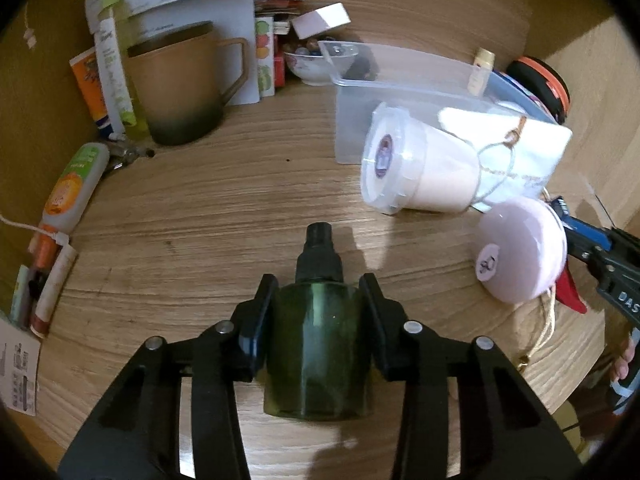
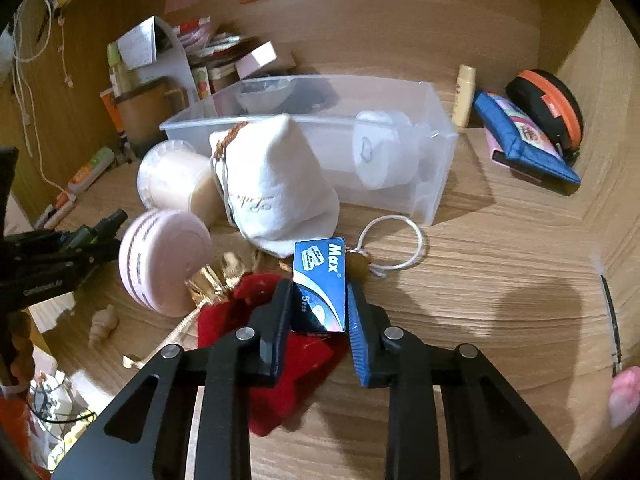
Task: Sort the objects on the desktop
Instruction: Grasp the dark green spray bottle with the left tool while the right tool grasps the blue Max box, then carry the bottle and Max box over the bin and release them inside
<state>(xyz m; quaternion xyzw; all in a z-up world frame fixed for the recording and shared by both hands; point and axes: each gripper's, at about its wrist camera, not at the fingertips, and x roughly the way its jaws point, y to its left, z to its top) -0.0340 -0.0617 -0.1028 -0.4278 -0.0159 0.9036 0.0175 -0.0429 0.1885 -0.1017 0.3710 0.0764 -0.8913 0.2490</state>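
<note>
Left claw around green bottle

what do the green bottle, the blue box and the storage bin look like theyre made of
Green bottle: likely translucent dark plastic, glossy, since light glints along its side; glass is possible. Blue box: thin printed cardboard, shiny coating, crisp folded edges. Storage bin: clear, slightly frosted plastic; its contents show through the walls.
</note>
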